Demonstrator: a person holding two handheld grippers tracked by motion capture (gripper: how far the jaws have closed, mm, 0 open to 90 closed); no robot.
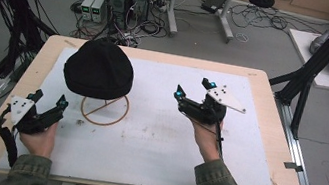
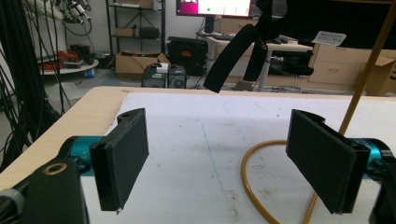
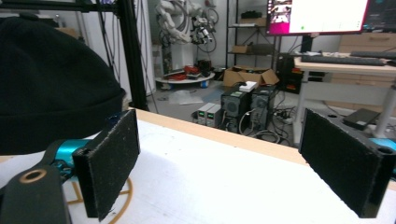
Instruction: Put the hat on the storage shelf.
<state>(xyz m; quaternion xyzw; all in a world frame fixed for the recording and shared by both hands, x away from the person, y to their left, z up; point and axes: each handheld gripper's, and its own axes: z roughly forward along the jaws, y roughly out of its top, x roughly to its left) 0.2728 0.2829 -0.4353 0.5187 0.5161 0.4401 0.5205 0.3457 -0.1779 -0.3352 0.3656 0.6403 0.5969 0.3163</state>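
- Left gripper (image 1: 48, 99): jaws spread wide, nothing between them; held low over the white mat (image 1: 154, 141) near the person's edge of the table (image 1: 263, 154).
- Right gripper (image 1: 192, 88): jaws likewise spread wide and empty, raised a little above the mat.
- Black beanie (image 1: 99, 69): sits on a wire stand, ahead of the left gripper and slightly to its right, well apart from its jaws. From the right gripper it lies off to the left, near but not touching.
- Stand's yellow ring base (image 1: 104, 109): flat on the mat, just beside the left gripper's right jaw; in the left gripper view the ring (image 2: 254, 182) curves in front of that jaw, and the stand's slanted rod (image 2: 369, 65) rises behind it.
- Right gripper view: the beanie (image 3: 51, 84) bulks behind the left jaw, ring (image 3: 122, 196) partly seen below it.
- Both hands hold the grippers from below; green sleeves at the near edge.
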